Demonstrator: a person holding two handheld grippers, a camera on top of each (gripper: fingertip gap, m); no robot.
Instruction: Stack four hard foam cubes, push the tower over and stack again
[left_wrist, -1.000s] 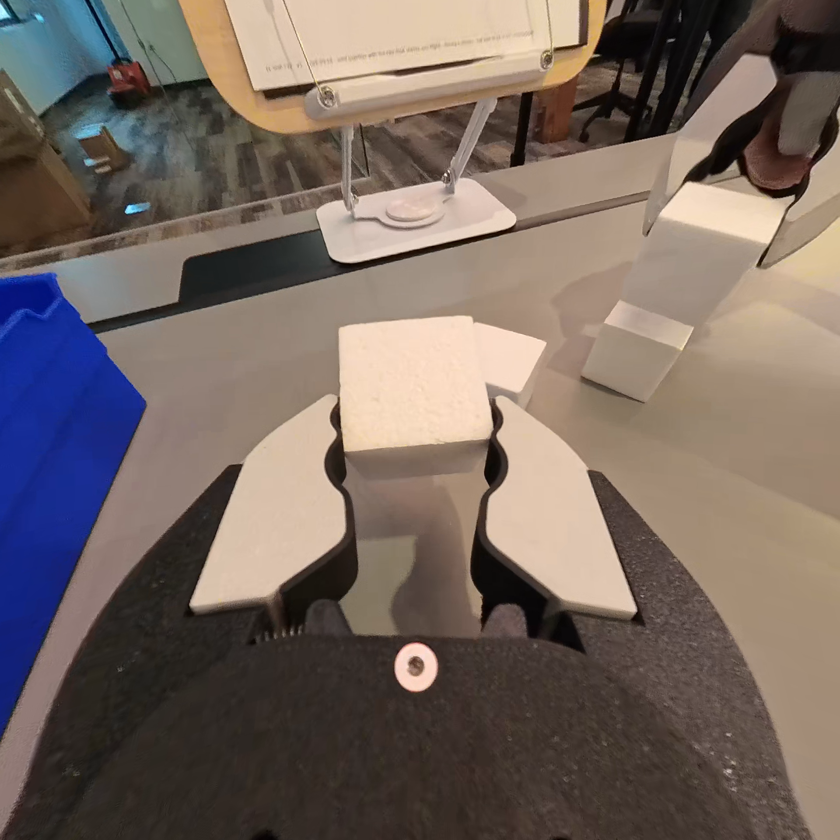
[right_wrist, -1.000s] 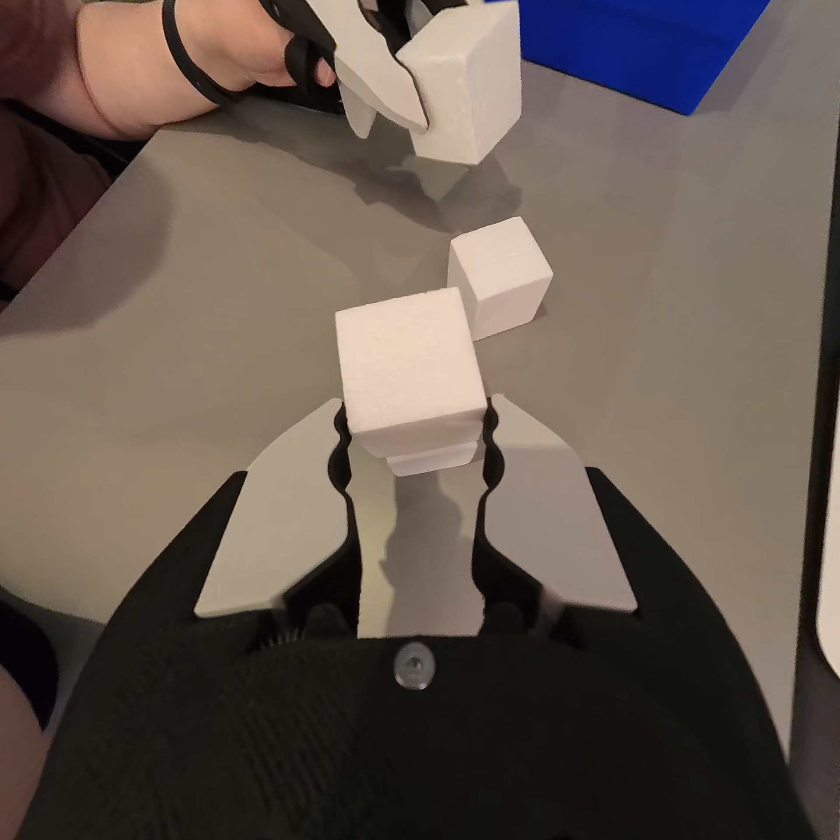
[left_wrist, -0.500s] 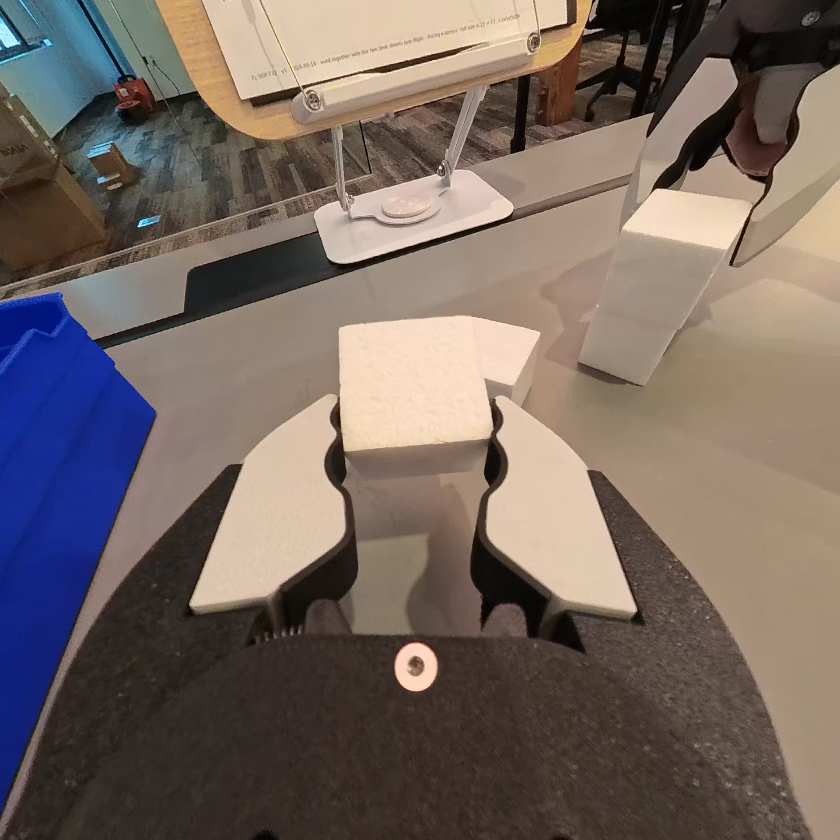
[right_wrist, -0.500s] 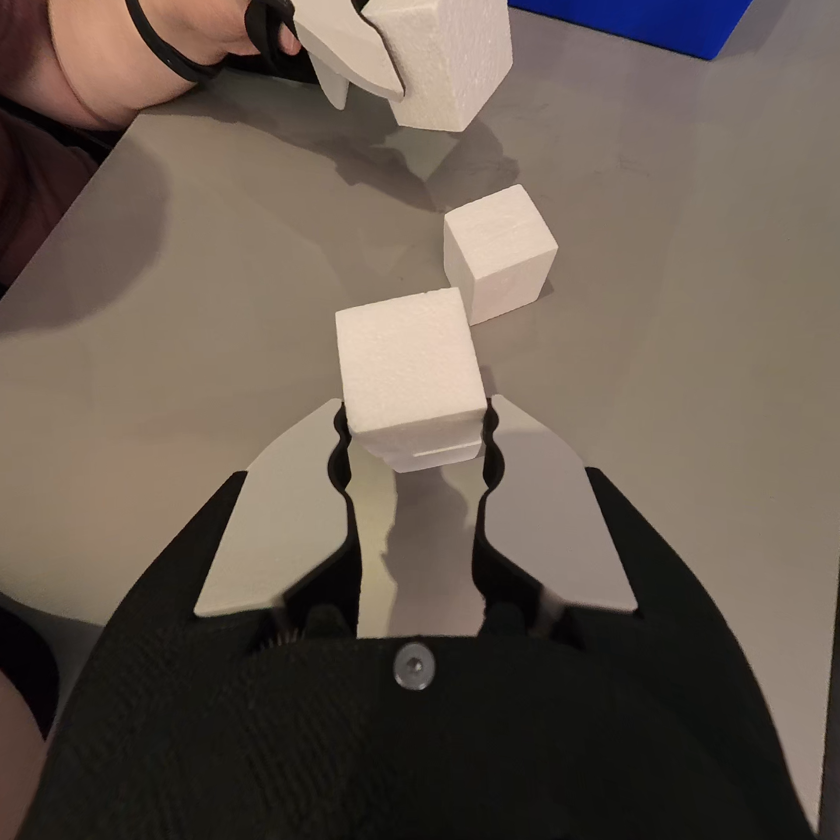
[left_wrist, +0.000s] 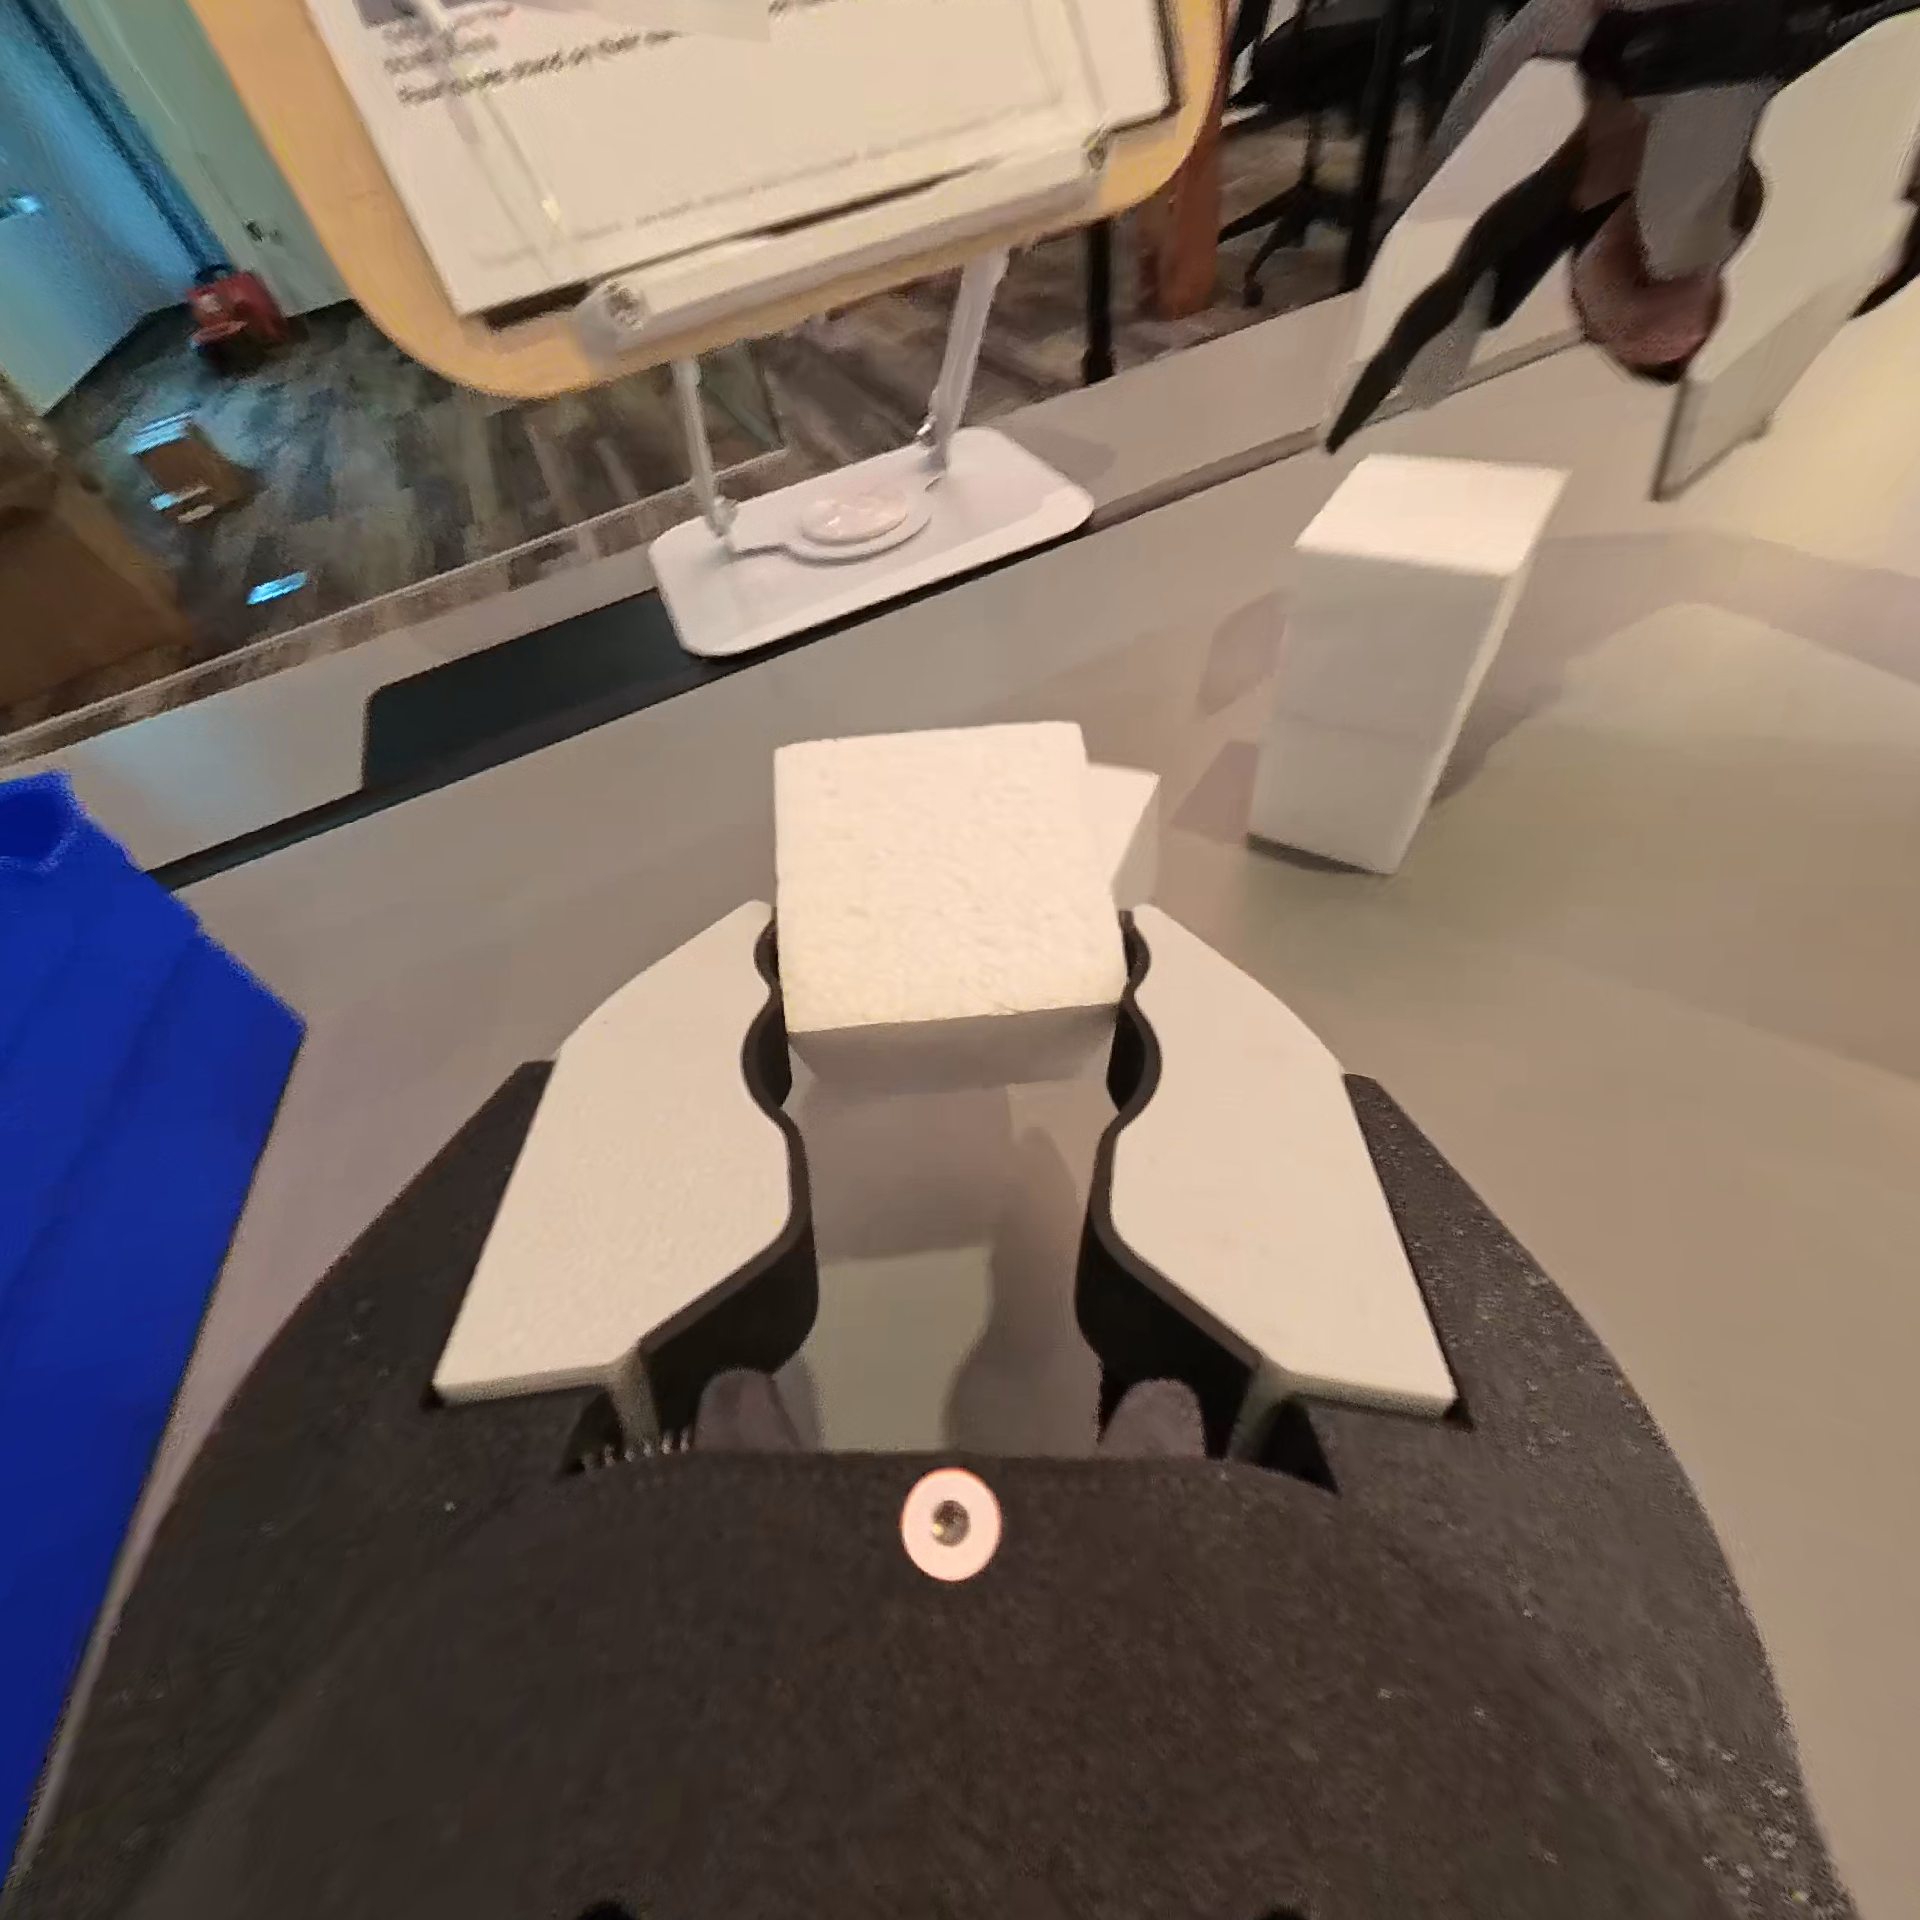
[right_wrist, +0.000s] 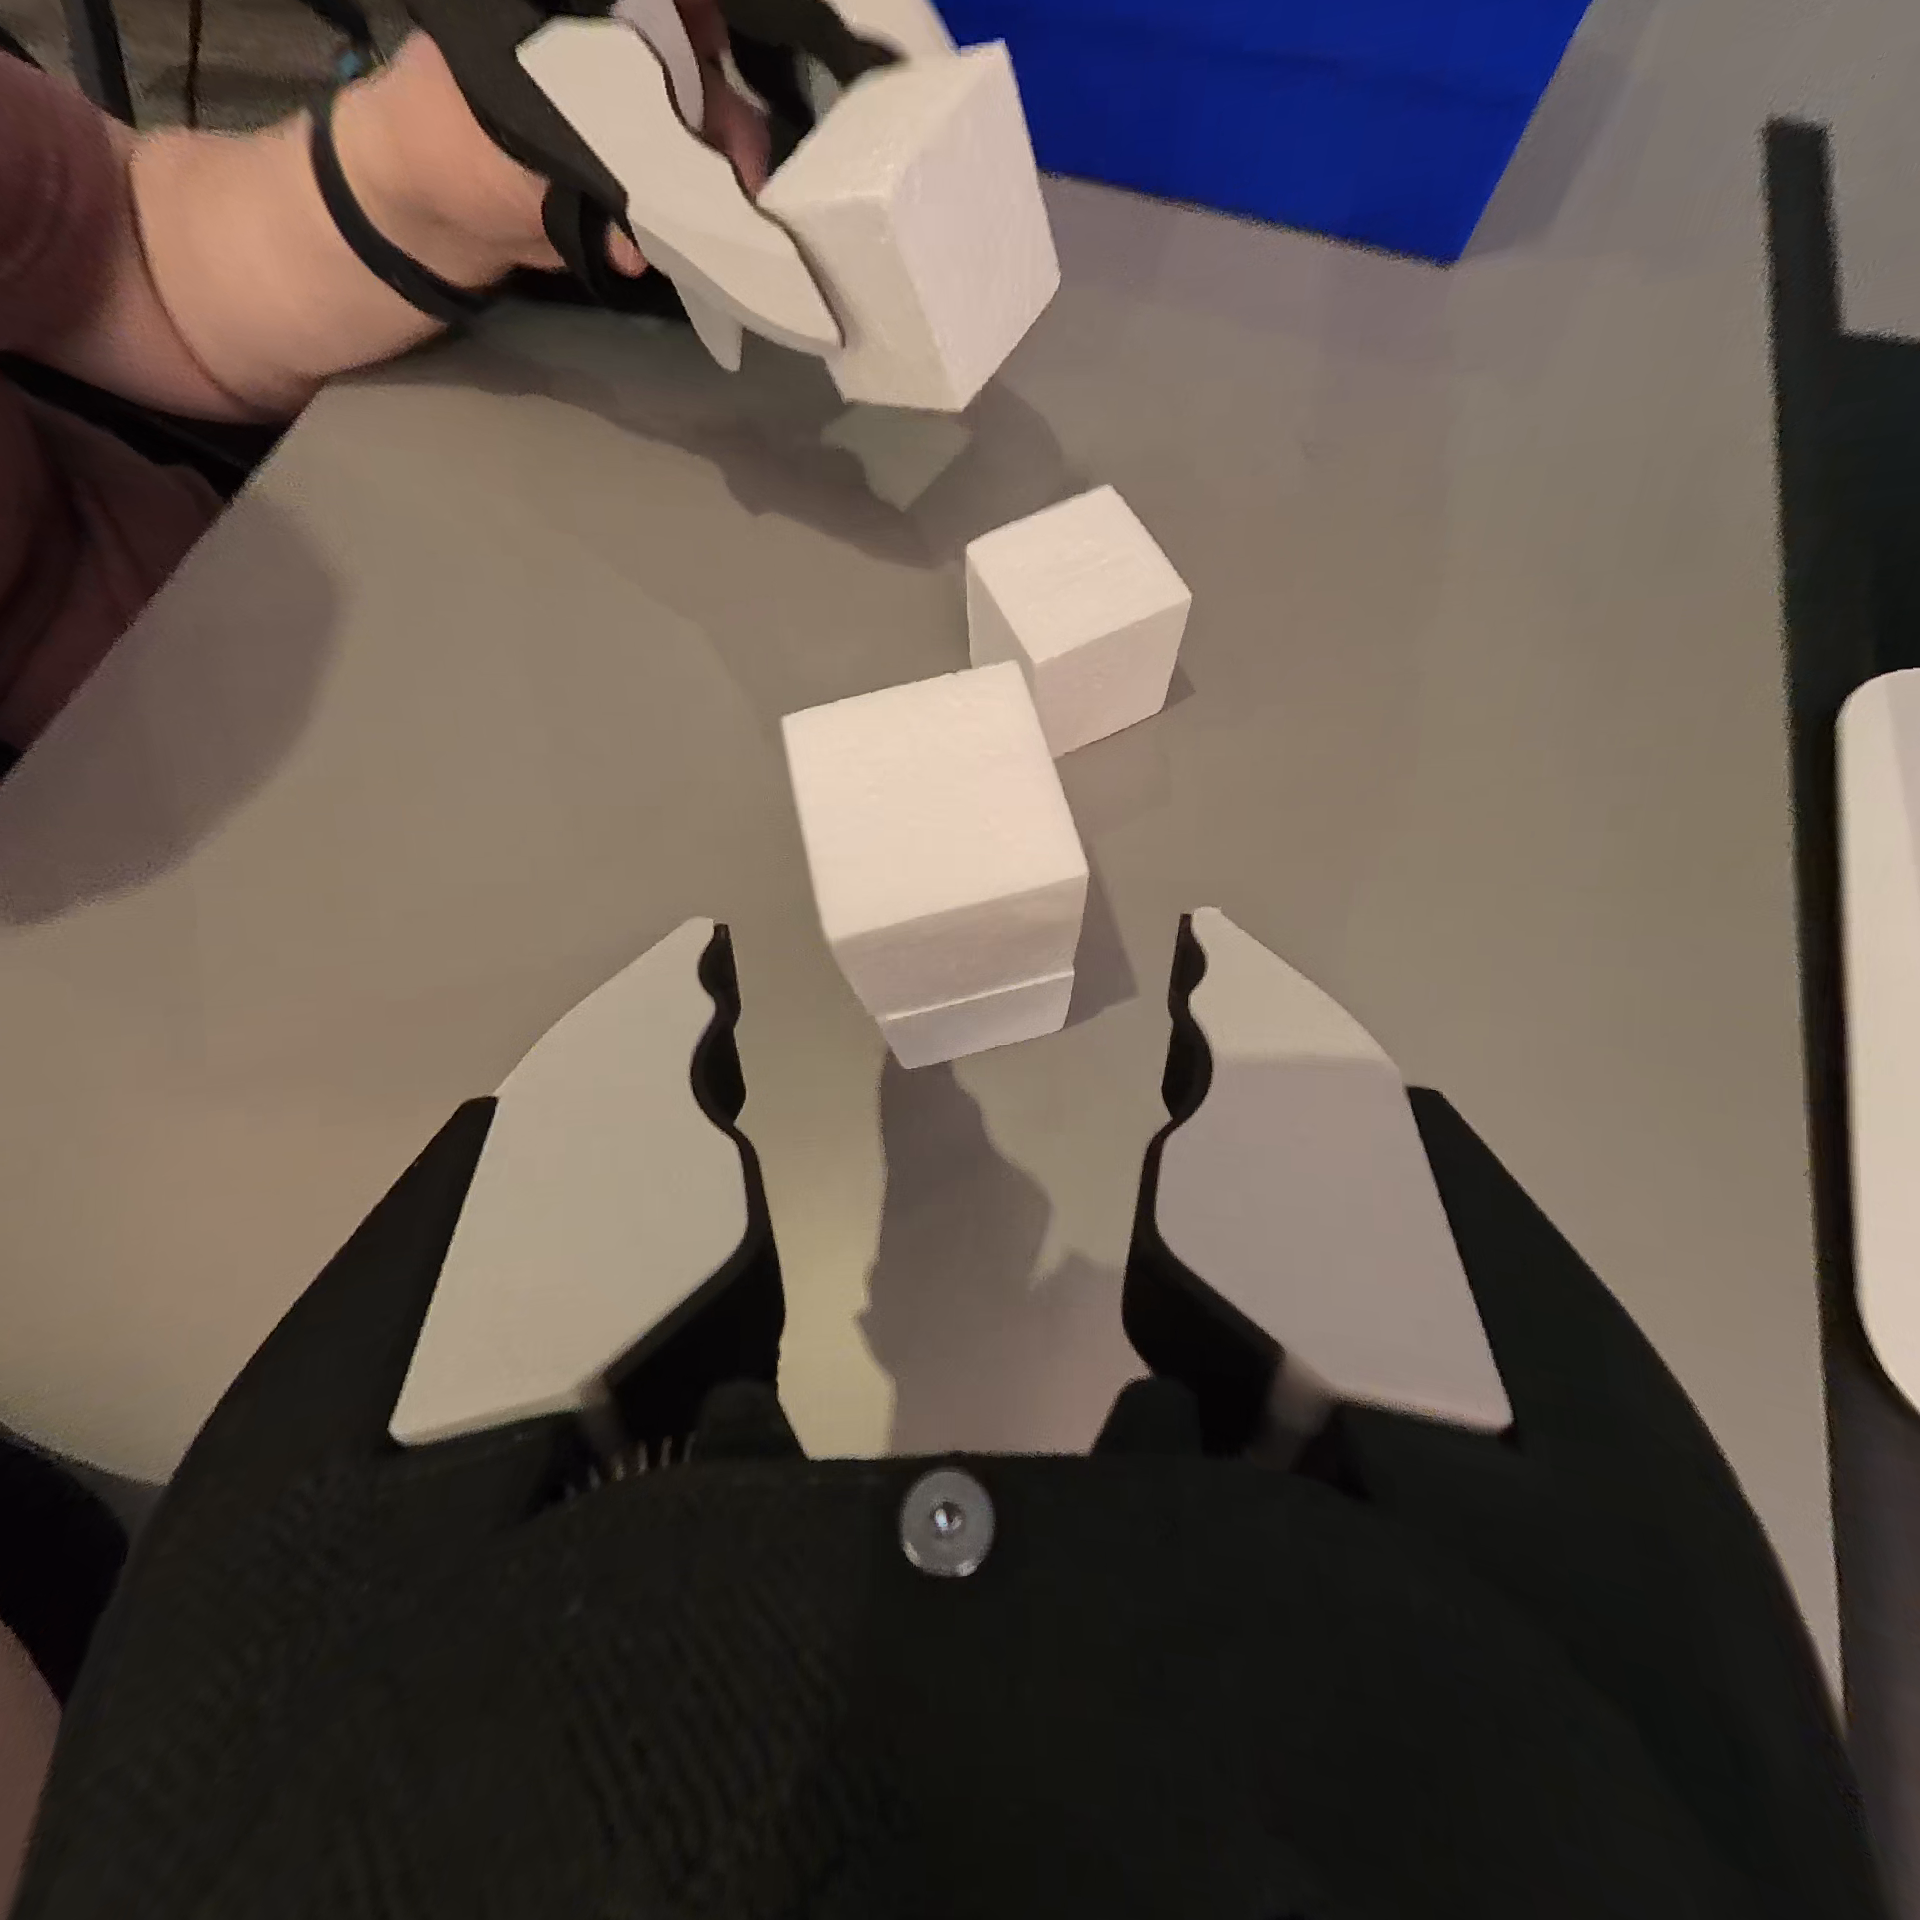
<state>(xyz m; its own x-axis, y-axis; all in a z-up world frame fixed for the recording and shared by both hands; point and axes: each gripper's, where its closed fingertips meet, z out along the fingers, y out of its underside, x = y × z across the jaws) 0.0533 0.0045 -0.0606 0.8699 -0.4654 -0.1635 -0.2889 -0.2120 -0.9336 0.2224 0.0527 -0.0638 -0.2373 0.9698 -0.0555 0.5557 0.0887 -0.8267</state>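
Observation:
My left gripper (left_wrist: 945, 920) is shut on a white foam cube (left_wrist: 940, 904) and holds it above the grey table. A loose cube (left_wrist: 1132, 831) peeks out behind it on the table. To the right stands a stack of two cubes (left_wrist: 1392, 665). My right gripper (right_wrist: 951, 925) is open and empty, its jaws wide apart just short of the stack's top cube (right_wrist: 925, 810), which sits on the bottom cube (right_wrist: 982, 1013). The loose cube (right_wrist: 1081, 613) lies just beyond the stack. The held cube (right_wrist: 935, 239) shows at the top of the right wrist view.
A blue bin (left_wrist: 104, 1143) stands at the table's left side. A document stand with a white base (left_wrist: 873, 551) sits at the far edge. A person's hand and sleeve (right_wrist: 260, 260) are at the left in the right wrist view. Left tips to right tips: about 20 cm.
My right gripper has opened, let go of the top cube on the bottom cube, and drawn back. My left gripper still holds its cube in the air.

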